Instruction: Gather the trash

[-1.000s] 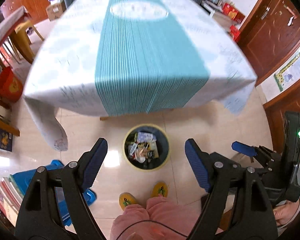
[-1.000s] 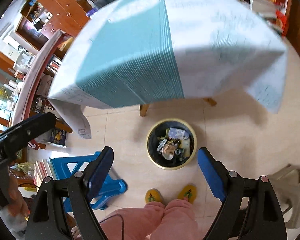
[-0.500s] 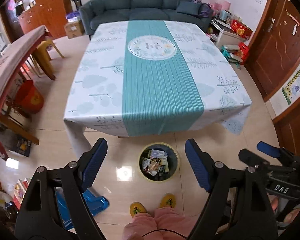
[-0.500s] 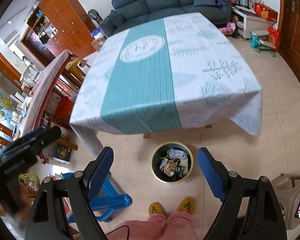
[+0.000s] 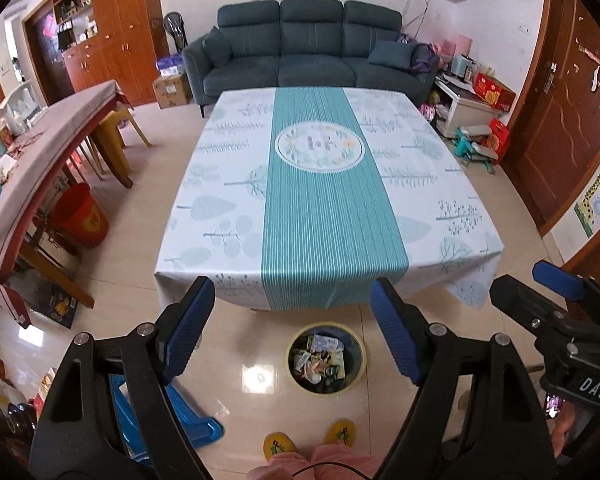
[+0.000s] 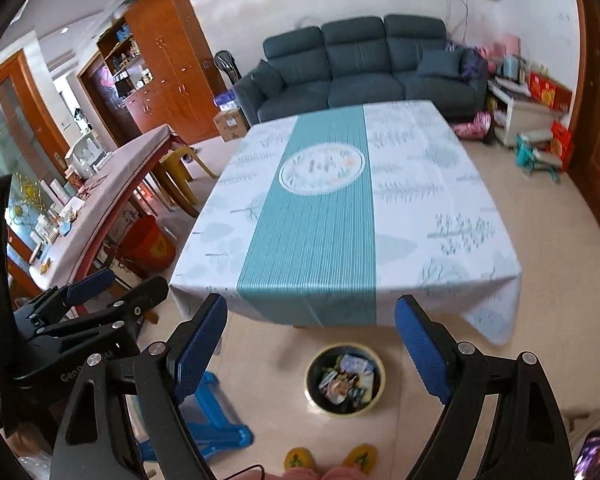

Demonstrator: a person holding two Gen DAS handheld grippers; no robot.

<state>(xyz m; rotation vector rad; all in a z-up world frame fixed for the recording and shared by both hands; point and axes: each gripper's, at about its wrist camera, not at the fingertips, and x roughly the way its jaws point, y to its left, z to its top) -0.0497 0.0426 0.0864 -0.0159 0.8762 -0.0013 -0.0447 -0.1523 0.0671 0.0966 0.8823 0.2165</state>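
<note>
Room: a sofa (image 5: 312, 56) is standing at the far wall, with a covered counter (image 5: 328, 184) filling the middle of both views.
Counter: its top is showing only the patterned cloth; no trash is lying on it that I can see.
Floor (image 5: 236, 344): a trash bin (image 5: 326, 358) is sitting on the tiles just in front of the counter's near edge, already holding wrappers and scraps.
Person: standing just behind the bin, yellow slippers (image 5: 342, 432) pointing at it.
Left gripper (image 5: 292, 332): its jaws are hanging wide apart, holding nothing; the bin is lying below and between them, slightly right of centre.
Right gripper (image 6: 312, 340): its jaws are likewise standing wide apart and empty; the bin (image 6: 345, 380) is lying low between them, a little nearer the right jaw.
Nearer hand: neither is clearly closer; both are hovering above the bin, well apart from it.
Judgement: collecting is looking finished or nearly so, since no loose trash is showing.
</note>
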